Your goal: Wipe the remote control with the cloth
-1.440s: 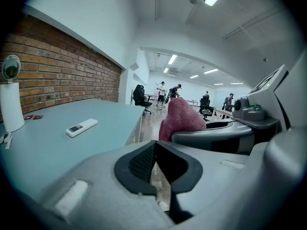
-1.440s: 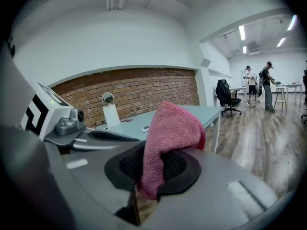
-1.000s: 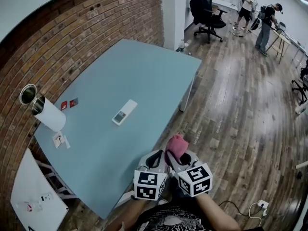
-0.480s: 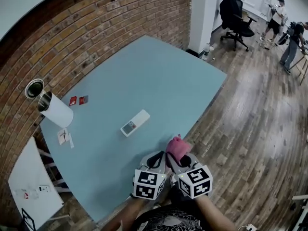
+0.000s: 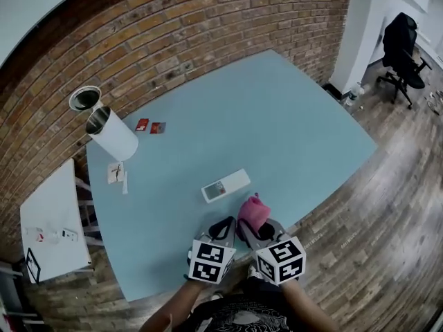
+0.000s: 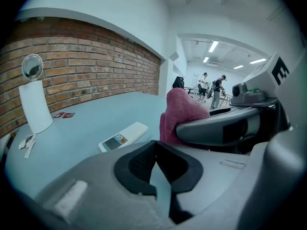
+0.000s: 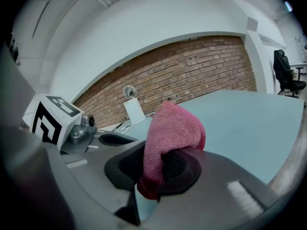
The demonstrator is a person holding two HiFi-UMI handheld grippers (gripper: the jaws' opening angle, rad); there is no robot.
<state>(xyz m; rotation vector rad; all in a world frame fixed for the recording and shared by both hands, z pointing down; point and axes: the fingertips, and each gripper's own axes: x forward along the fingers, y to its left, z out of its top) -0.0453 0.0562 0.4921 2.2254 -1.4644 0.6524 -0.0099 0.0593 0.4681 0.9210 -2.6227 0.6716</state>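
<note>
A white remote control (image 5: 225, 185) lies flat on the light blue table (image 5: 277, 123), its small screen toward the left; it also shows in the left gripper view as the remote control (image 6: 123, 136). My right gripper (image 5: 246, 225) is shut on a pink cloth (image 5: 252, 212), which sticks up from the jaws as the pink cloth (image 7: 171, 140). My left gripper (image 5: 223, 227) is shut with nothing in it, right beside the right one, its black pads (image 6: 144, 163) touching. Both grippers hover over the table's near edge, just short of the remote.
A white cylinder (image 5: 113, 137) lies against the brick wall at the table's left, with two small red cards (image 5: 150, 126) and paper scraps (image 5: 116, 173) near it. A white side table (image 5: 52, 220) stands to the left. A black office chair (image 5: 402, 50) is far right.
Both grippers and the view have swung left toward the table. They were over the wooden floor beside the table's edge; now they are over the table, close to the remote.
</note>
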